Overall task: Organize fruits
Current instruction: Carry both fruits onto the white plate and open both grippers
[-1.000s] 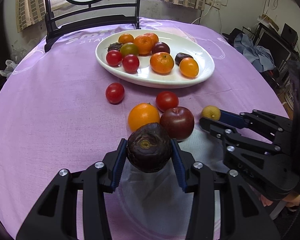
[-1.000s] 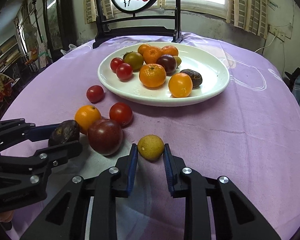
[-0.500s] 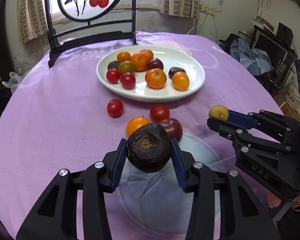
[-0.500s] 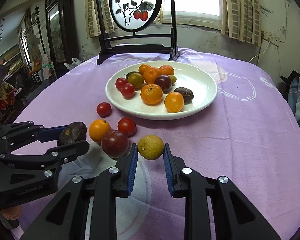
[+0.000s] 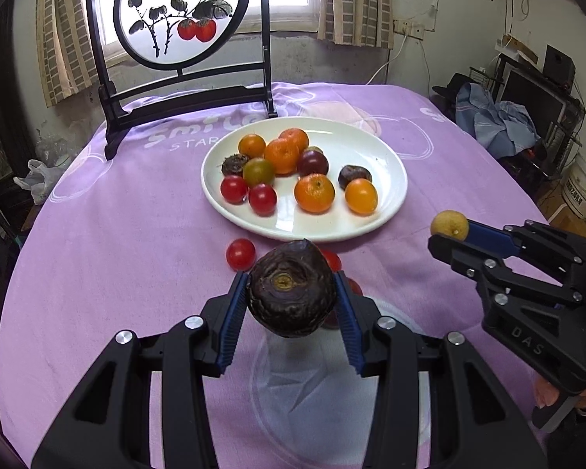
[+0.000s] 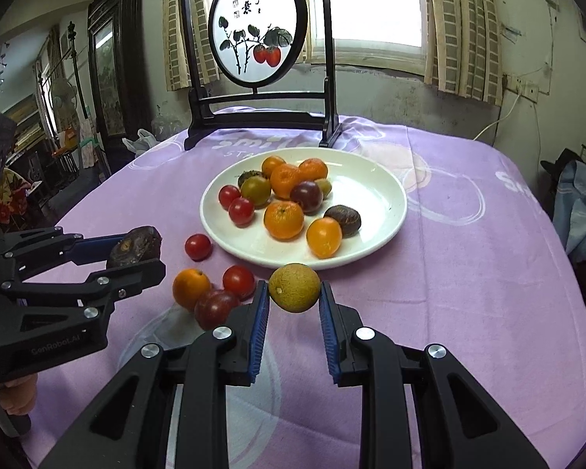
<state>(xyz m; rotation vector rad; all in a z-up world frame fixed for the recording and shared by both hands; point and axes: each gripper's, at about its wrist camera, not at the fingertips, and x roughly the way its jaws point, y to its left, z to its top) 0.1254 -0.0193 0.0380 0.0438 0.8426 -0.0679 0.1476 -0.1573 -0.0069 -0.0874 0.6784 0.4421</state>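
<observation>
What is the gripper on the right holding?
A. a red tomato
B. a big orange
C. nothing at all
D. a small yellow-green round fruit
D: the right gripper is shut on the small yellow-green fruit, lifted above the purple tablecloth just in front of the white plate, while the left gripper holds a dark wrinkled fruit.

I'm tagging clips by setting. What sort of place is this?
Likely a lived-in home room: a round table under a purple printed cloth, a curtained window, and a round painted table screen in a dark wooden stand.
</observation>
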